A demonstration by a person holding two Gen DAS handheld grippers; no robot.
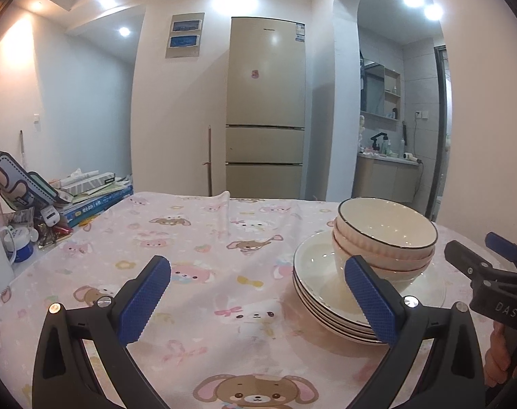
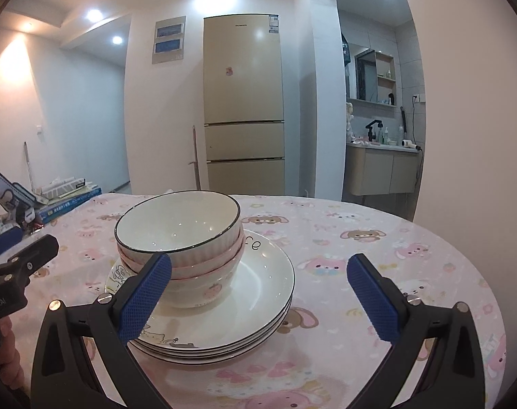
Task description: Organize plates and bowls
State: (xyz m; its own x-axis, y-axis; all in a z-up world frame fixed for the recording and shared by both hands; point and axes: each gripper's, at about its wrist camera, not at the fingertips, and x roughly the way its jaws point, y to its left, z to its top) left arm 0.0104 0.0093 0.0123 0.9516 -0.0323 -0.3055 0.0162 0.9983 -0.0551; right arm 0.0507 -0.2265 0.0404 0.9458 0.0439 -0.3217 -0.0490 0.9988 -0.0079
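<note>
Both claws are hovering level over the tablecloth (image 1: 204, 238), jaws spread apart and holding nothing: left gripper (image 1: 258, 293) beside, right gripper (image 2: 258, 289) facing the bowls (image 2: 180, 238) nested on stacked plates (image 2: 258, 293). "DAS" is showing on the right gripper's body.

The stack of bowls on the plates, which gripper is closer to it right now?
Right, narrowly. The right gripper is open just in front of the bowls, its left finger overlapping them. The left gripper is also open, with the bowls off to its right.
</note>
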